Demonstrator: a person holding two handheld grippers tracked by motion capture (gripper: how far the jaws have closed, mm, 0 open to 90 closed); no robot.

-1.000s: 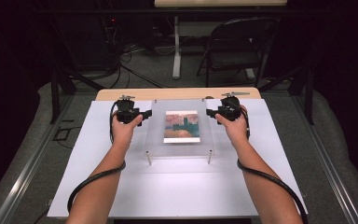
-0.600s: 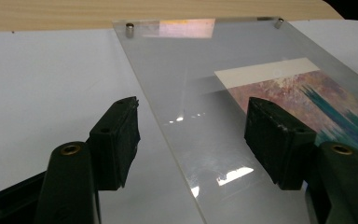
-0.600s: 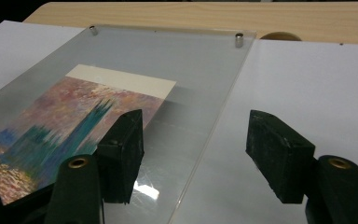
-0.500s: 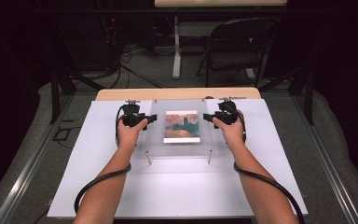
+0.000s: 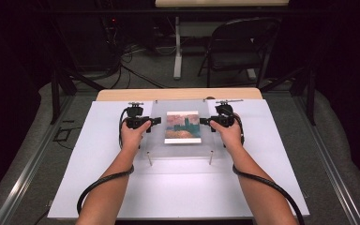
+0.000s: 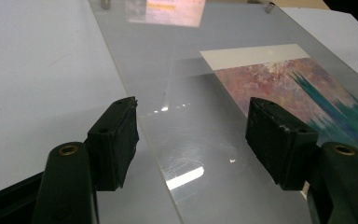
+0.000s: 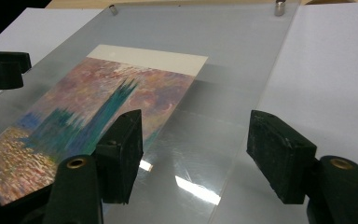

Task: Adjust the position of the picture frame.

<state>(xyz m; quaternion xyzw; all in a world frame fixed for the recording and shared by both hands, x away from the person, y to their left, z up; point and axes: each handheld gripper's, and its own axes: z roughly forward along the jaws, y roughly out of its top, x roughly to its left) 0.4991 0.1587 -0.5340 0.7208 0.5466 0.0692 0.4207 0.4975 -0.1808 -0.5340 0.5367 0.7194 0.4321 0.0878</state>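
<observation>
At frame centre my tool's matt black plastic pads [image 6: 114, 140] sit over a clear acrylic sheet [image 6: 191, 140], glossy and finely scratched. Under it lies a matt paper print [image 7: 98, 107]. Small metal standoffs [image 7: 279, 7] shine; the white counter [image 5: 178, 192] looks smooth and dull.

Both forearms are bare, no sleeves. Left gripper [image 5: 155, 121] and right gripper [image 5: 204, 121] are black, with brass-coloured screws at the jaws. Each trails a thick black cable.
</observation>
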